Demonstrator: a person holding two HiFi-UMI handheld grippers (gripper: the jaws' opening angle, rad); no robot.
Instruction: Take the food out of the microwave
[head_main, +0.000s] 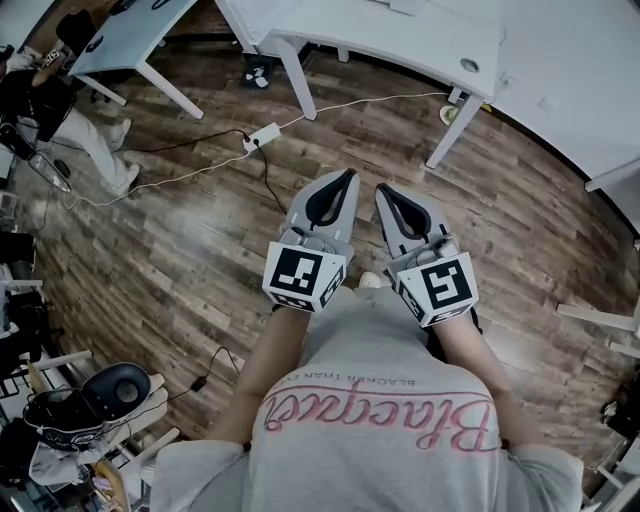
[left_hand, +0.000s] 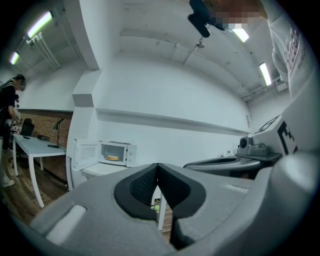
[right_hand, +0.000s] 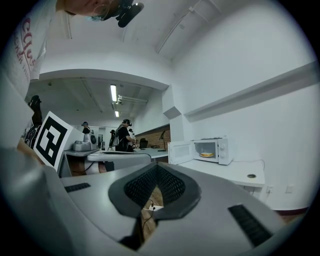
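A white microwave stands far off on a white table, with its door swung open to the left. A flat yellow food item lies inside it. The right gripper view shows the same microwave, its open door and the food. My left gripper and right gripper are held side by side over the wooden floor, pointing level. Both are shut with nothing between the jaws, and both are far from the microwave.
White tables stand ahead over a wooden floor with a power strip and cables. A person is at a desk on the left. More people stand in the background. Gear sits at the lower left.
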